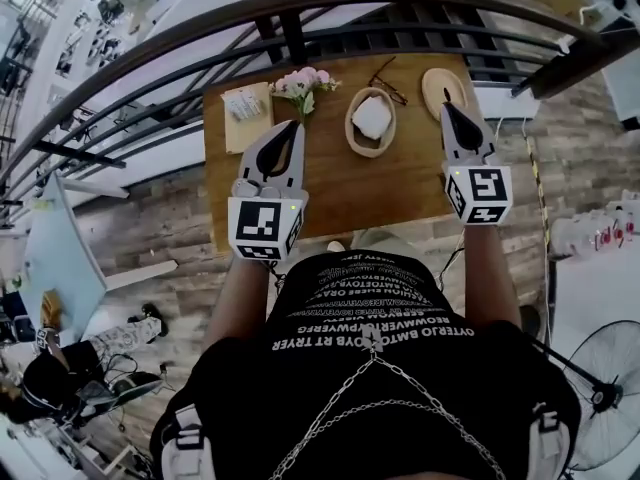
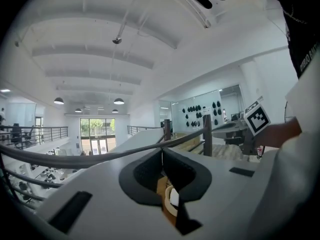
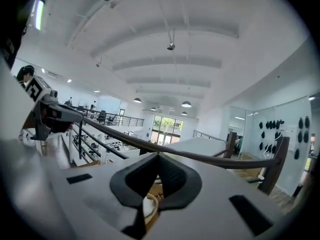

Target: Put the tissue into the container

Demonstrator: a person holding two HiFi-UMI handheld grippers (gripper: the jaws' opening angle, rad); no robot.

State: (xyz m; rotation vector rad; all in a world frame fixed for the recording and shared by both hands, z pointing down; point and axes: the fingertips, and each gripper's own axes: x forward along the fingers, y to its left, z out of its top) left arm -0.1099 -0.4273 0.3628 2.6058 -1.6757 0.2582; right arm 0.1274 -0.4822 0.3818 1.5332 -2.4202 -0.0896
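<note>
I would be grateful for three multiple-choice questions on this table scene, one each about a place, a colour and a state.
1. Where does the tissue lie?
A. inside the container
B. on the floor
C. between the jaws of a hand-held gripper

2. What colour are the flowers?
A. blue
B. pink
C. yellow

3. How do the jaws of the right hand-held gripper stand?
A. wide apart
B. closed on the tissue
C. closed together, empty

Answers:
1. A, the head view shows the tissue within the container's rim.
2. B, the blossoms are pale pink.
3. C, the right gripper view shows the tips meeting with nothing between them.
</note>
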